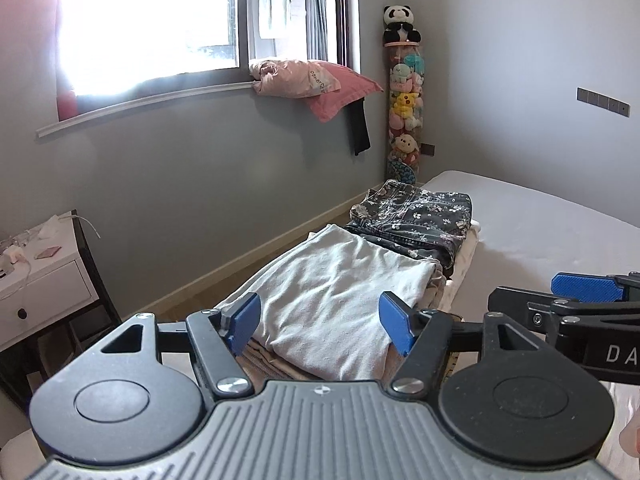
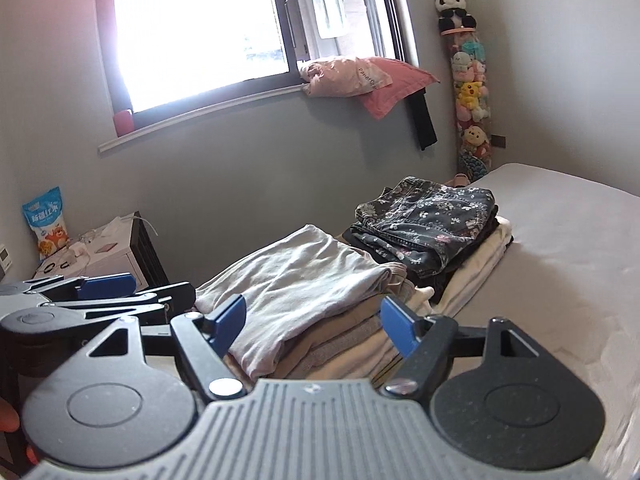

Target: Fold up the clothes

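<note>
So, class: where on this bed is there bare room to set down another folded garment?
Free: the bare mattress right of both stacks, running to the far wall. Crowded: the bed's left edge, taken by the white-topped stack and the floral jeans stack.

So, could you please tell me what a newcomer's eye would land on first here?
Probably the two stacks of folded clothes at the bed's edge: a pale grey top crowns the near stack, floral dark denim the far one. Both the left gripper and the right gripper hover open before them.
</note>
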`<state>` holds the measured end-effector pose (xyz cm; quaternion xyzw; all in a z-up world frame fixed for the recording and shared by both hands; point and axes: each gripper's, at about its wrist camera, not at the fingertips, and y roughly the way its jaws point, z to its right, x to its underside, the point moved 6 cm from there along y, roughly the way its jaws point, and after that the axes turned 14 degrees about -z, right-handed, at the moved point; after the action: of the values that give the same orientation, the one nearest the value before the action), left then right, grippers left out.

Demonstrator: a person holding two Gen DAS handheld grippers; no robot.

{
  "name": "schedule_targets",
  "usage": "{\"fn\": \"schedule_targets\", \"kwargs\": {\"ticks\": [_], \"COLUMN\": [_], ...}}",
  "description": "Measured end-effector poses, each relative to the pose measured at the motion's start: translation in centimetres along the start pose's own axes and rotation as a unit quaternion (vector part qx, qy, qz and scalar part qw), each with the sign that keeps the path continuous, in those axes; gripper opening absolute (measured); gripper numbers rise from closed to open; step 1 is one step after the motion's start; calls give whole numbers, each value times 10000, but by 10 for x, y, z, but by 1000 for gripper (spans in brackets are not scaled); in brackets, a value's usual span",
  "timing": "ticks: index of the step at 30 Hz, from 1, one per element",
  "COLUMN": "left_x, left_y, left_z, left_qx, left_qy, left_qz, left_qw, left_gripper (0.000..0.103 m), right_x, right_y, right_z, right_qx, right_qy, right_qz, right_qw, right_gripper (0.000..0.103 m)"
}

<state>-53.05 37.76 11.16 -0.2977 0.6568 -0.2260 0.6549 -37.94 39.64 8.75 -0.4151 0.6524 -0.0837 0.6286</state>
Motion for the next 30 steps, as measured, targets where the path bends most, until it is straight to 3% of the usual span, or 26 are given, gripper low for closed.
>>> {"fn": "schedule_targets", "kwargs": {"ticks": [7, 16, 30], "left_x": [25, 56, 80], "left_y": [-11, -15, -19], "left_z": [3, -2, 2], "left_qx": [9, 20, 13], "left_qy": [46, 15, 113], "left_qz": [-35, -236, -396], "left_qw": [10000, 9997, 9992], "left_gripper": [77, 77, 77], "right_x": [28, 64, 88], "right_y": [-23, -26, -34], "right_z": [-14, -21, -27], "right_qx": [227, 629, 863], "right_qy": [181, 328, 379], "right_qz": [258, 237, 304], "right_qw": [9992, 9972, 9951], "right_gripper": [81, 81, 82]}}
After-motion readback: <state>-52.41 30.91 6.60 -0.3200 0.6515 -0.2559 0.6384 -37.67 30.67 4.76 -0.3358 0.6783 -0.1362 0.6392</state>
